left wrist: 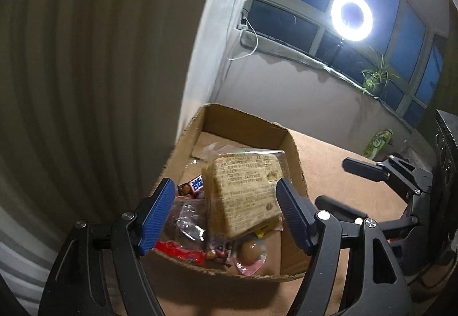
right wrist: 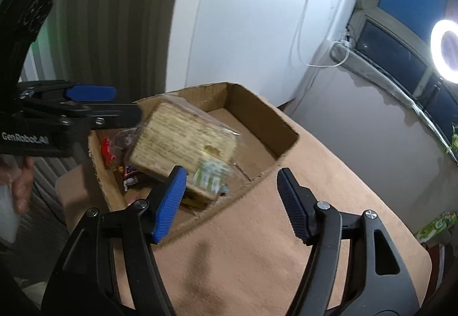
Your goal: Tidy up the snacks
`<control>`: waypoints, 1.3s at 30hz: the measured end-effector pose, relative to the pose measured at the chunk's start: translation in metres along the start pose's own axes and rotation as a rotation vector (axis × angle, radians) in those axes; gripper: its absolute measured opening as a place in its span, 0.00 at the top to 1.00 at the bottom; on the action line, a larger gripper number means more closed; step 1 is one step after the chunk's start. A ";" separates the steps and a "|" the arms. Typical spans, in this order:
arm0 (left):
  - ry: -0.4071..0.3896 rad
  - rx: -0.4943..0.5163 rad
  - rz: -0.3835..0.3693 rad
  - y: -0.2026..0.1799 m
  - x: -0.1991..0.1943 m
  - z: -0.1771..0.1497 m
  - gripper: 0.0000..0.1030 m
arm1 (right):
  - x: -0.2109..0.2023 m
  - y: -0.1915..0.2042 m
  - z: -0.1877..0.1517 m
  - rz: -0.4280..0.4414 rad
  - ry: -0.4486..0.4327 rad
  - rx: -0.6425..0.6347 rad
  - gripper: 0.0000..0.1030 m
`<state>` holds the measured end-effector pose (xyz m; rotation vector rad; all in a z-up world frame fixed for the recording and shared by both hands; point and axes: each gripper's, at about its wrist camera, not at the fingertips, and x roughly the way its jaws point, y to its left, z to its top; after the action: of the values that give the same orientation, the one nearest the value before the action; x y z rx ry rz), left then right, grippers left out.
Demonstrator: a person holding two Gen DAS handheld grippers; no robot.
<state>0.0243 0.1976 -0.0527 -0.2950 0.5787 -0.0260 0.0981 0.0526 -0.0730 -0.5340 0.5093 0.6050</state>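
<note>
Blue-padded fingers of the left tool (left wrist: pixel 226 218) stand spread, gripping nothing, with the tan snack packet (left wrist: pixel 243 193) between them, touching neither pad. Below it, small wrapped snacks (left wrist: pixel 186 253) lie in the cardboard box (left wrist: pixel 289 141). The right tool (right wrist: pixel 229 204) hangs released over the pink-covered bench (right wrist: pixel 257 244), the box just beyond its left finger.

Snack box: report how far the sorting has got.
Done: the cardboard box already holds small wrapped snacks and the large tan packet. In hand: nothing; left gripper and right gripper are both open. Left: a green package sits outside on the table.
</note>
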 end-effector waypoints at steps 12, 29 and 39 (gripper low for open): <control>-0.051 0.043 0.041 -0.026 -0.016 0.001 0.24 | -0.038 -0.022 -0.024 -0.105 -0.064 0.133 0.00; -0.042 0.205 0.032 -0.122 -0.020 -0.007 0.15 | -0.103 -0.076 -0.085 -0.227 -0.072 0.278 0.00; 0.013 0.292 -0.038 -0.198 -0.012 -0.023 0.14 | -0.152 -0.123 -0.128 -0.332 -0.090 0.392 0.00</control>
<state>0.0133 0.0035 -0.0089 -0.0219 0.5734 -0.1475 0.0331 -0.1696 -0.0411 -0.2096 0.4283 0.2013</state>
